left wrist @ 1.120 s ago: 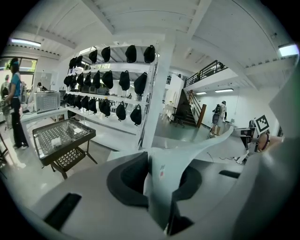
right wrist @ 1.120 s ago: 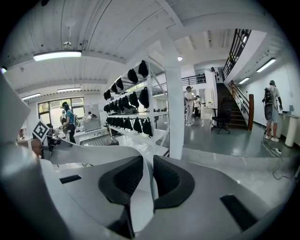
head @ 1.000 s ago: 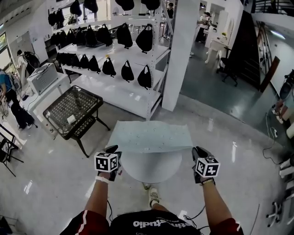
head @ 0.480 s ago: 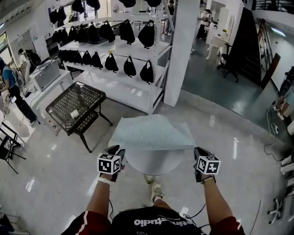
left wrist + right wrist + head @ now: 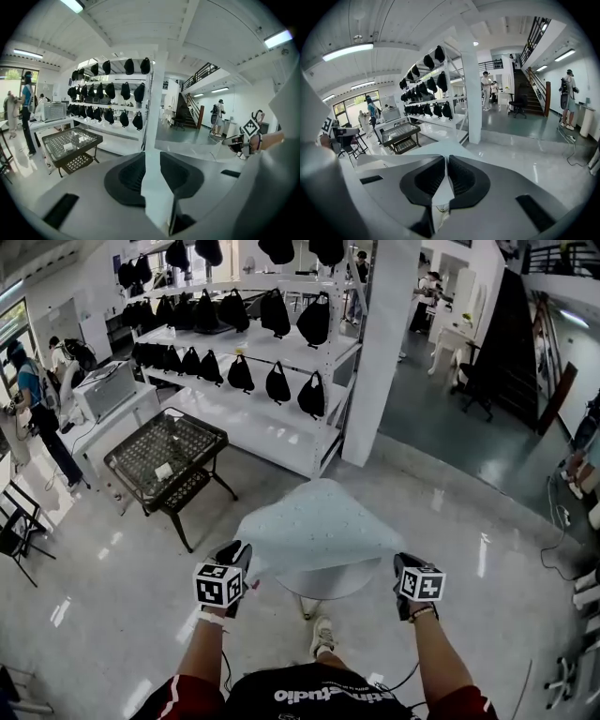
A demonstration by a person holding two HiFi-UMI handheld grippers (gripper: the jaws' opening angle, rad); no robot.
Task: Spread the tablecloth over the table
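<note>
A pale dotted tablecloth (image 5: pixel 319 531) billows up in a hump over the round white table (image 5: pixel 323 585), whose near rim shows under it. My left gripper (image 5: pixel 239 554) holds the cloth's near left corner. In the left gripper view a strip of cloth (image 5: pixel 154 187) fills the gap between the jaws of the left gripper (image 5: pixel 153 176); those jaws have just been closing a little on it. My right gripper (image 5: pixel 403 563) is shut on the near right corner, and the cloth (image 5: pixel 440 194) is pinched thin between the jaws of the right gripper (image 5: pixel 446 176).
A black wire-mesh table (image 5: pixel 164 460) stands to the left. Behind it is a white shelf unit (image 5: pixel 253 418) with several black bags, and a white pillar (image 5: pixel 380 343). People stand at the far left (image 5: pixel 33 418). My shoe (image 5: pixel 322 634) is by the table's foot.
The cloth went from a flat sheet to a raised hump, covering more of the table. Both grippers came slightly toward me, still holding its near corners.
</note>
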